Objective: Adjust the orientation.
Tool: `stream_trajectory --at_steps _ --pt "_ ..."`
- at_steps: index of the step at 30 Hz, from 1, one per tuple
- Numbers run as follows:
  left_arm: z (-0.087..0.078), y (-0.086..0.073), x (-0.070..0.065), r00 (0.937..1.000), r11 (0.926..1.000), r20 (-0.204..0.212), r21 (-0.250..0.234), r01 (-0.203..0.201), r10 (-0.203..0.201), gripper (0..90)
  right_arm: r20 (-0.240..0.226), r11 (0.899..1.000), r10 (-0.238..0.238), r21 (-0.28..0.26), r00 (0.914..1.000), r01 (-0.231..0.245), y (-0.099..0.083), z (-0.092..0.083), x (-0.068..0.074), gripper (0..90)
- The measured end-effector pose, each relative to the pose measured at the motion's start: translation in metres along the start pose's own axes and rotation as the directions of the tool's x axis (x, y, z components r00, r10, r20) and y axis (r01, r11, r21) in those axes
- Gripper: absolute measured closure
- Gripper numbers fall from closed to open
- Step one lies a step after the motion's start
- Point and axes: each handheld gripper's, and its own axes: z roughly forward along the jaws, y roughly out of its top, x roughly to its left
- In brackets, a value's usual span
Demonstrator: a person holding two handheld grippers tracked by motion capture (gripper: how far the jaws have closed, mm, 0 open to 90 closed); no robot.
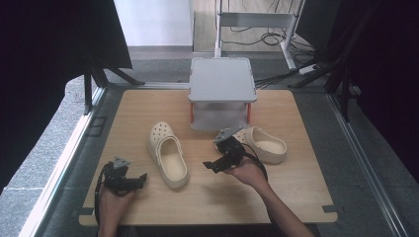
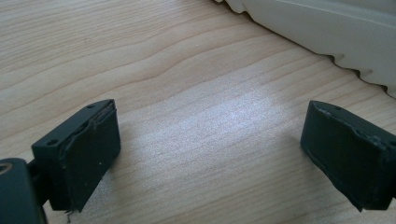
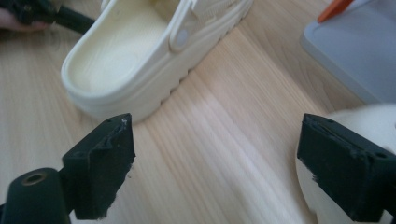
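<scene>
With both grippers' [image 1: 223, 162] jaws held wide and empty, the light, springy clog [image 1: 168, 154] is probably best pinched at its heel rim.

Clog [image 2: 327, 28] cut off at upper right of left gripper view; second clog [image 3: 373, 116] half hidden behind right-hand jaw, lower right.

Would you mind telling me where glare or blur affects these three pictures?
Left gripper view: a pale sheen on the table between the jaws. Right gripper view: the far clog and wood grain look soft. High view: evenly lit tabletop, dark surroundings on both sides.
</scene>
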Motion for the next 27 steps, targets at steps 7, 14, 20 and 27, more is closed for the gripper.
stream_trajectory --at_steps 7,14,20,27 --pt "0.000 0.000 0.000 1.0000 1.0000 0.001 -0.001 0.000 0.000 4.8 -0.016 1.000 0.007 -0.002 0.9998 -0.007 0.026 0.027 0.008 13.7" --pt "0.000 0.000 0.000 1.0000 1.0000 0.001 0.001 -0.002 0.002 4.7 -0.036 0.998 0.054 0.017 0.9979 -0.053 0.045 0.057 0.009 20.2" --pt "0.000 0.000 0.000 1.0000 1.0000 0.003 0.001 0.000 0.000 4.7 -0.039 0.996 0.082 0.031 0.9958 -0.081 0.063 0.082 0.007 28.1" --pt "0.000 0.000 -0.001 1.0000 1.0000 0.008 0.000 -0.003 0.003 4.8 -0.022 0.992 0.118 0.054 0.9928 -0.117 0.080 0.107 0.004 38.4"
